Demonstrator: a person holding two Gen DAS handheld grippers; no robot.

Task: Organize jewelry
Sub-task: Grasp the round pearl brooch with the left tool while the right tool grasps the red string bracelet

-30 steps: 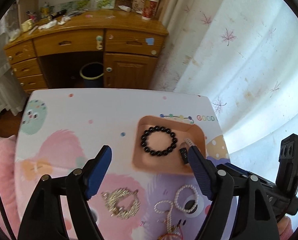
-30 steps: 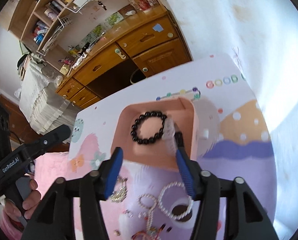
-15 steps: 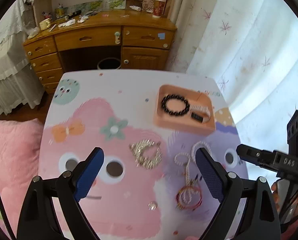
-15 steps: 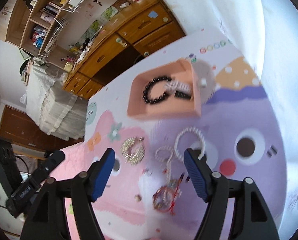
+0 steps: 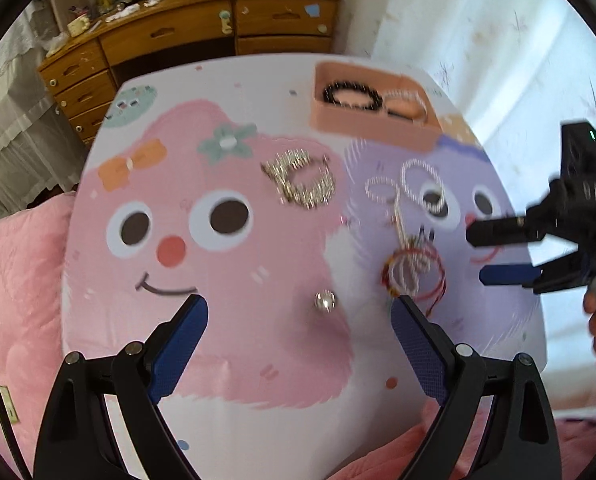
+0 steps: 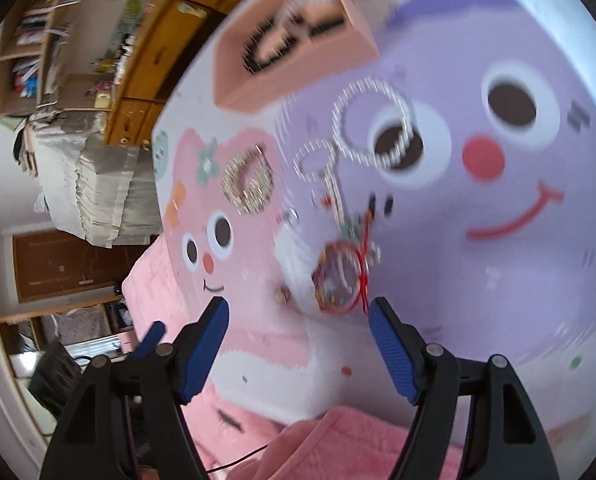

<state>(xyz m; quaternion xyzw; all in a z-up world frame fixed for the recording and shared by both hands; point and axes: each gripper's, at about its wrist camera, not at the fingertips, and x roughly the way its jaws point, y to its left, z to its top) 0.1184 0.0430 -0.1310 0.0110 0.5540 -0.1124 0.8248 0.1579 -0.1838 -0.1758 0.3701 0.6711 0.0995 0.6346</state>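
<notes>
- Left half of the table (image 5: 110, 320), over the pink printed face: bare, open to a gripper.
- Right half: gold chain (image 5: 299, 182), pearl strands (image 5: 407, 184), red bracelet (image 5: 413, 272) and small bead (image 5: 325, 301) lie scattered.
- Far right corner: pink tray (image 5: 361, 126) blocks.

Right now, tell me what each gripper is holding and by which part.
Nothing. The left gripper and right gripper both have open, empty jaws above the table.

Both grippers pull back from pink tray (image 5: 361, 128), now far end of table. Left gripper (image 5: 298, 320) hangs over small silver bead (image 5: 325, 301), jaws wider than before, nothing between. Right gripper (image 6: 298, 320) rolls sideways, sits near red string bracelet (image 6: 339, 280), jaws also opened up, empty.
</notes>
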